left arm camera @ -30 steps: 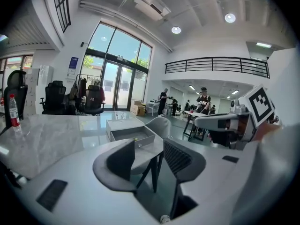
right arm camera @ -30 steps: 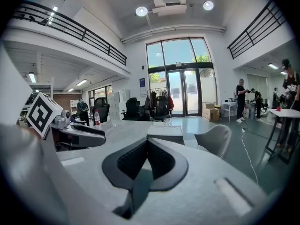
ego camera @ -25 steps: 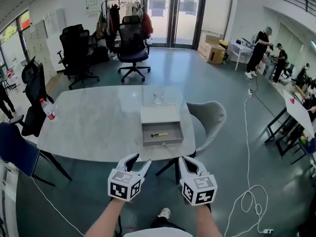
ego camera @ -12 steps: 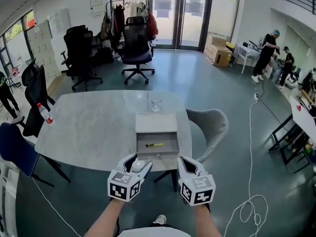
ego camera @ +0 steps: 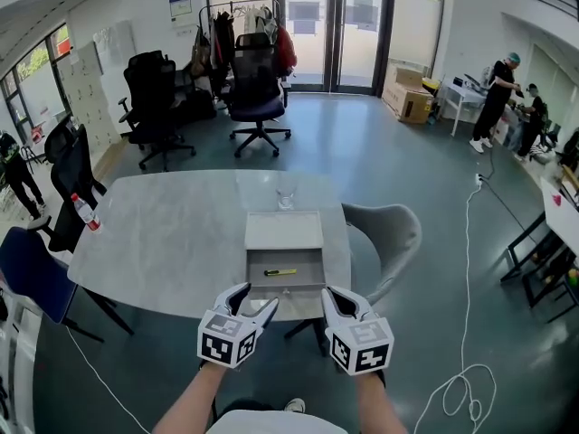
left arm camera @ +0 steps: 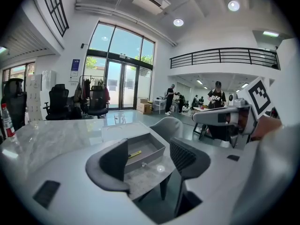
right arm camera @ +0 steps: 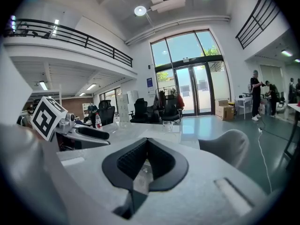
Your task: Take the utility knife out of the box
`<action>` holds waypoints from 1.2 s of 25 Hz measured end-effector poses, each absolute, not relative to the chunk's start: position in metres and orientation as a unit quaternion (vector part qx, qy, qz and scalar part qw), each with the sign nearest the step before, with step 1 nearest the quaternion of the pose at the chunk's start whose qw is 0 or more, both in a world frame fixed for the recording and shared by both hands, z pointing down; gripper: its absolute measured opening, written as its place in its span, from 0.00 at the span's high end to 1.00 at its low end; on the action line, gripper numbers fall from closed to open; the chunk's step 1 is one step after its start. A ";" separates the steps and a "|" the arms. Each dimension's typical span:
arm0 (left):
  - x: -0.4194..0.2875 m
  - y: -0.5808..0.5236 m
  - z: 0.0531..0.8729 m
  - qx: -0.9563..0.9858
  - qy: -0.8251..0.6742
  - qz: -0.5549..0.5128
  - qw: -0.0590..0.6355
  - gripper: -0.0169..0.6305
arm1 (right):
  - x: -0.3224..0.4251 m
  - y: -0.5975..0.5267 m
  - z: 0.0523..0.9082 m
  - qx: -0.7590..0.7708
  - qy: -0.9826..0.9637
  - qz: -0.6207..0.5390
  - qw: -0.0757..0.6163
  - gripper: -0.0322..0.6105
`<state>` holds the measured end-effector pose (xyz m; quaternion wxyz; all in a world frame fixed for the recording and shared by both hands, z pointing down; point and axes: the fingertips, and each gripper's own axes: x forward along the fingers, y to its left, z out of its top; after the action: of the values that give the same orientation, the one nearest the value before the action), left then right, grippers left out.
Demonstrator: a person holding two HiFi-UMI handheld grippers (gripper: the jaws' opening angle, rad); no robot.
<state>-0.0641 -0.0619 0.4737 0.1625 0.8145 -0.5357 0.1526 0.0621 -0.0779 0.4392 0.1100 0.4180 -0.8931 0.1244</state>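
**When the Utility Knife Lies in the Open Box**

While the utility knife (ego camera: 280, 271) lies flat on the floor of the box (ego camera: 309, 262), left of centre and roughly parallel to the front wall, approach it from above. The box stands at the near edge of the worktop (ego camera: 163, 233), with what appears to be its lid (ego camera: 284, 231) just behind it. The left gripper (ego camera: 256, 298) is empty and its jaws are opening, already wide. The right gripper (ego camera: 333, 295) is empty, with its jaws together. Both hang short of the worktop edge, apart from the box.

Recommended procedure: clear the front wall, then descend with the left gripper's jaws set across the knife's narrow width. Close only once both pads straddle the body. Steady the box with the right gripper if it slides.
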 end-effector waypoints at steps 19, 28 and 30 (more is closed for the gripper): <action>-0.066 -0.134 0.518 0.830 -0.477 0.245 0.153 0.58 | 0.053 -0.144 0.459 0.417 -0.889 0.136 0.134 0.94; -0.063 -0.174 0.559 0.838 -0.411 0.328 0.148 0.58 | 0.046 -0.191 0.472 0.427 -0.881 0.150 0.141 0.94; -0.063 -0.181 0.569 0.839 -0.394 0.347 0.144 0.58 | 0.045 -0.200 0.475 0.430 -0.878 0.153 0.143 0.94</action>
<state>-0.0628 -0.1806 0.5692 0.1443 0.8388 -0.3944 0.3466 0.0454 -0.1997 0.4748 0.1428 0.4299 -0.8782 0.1533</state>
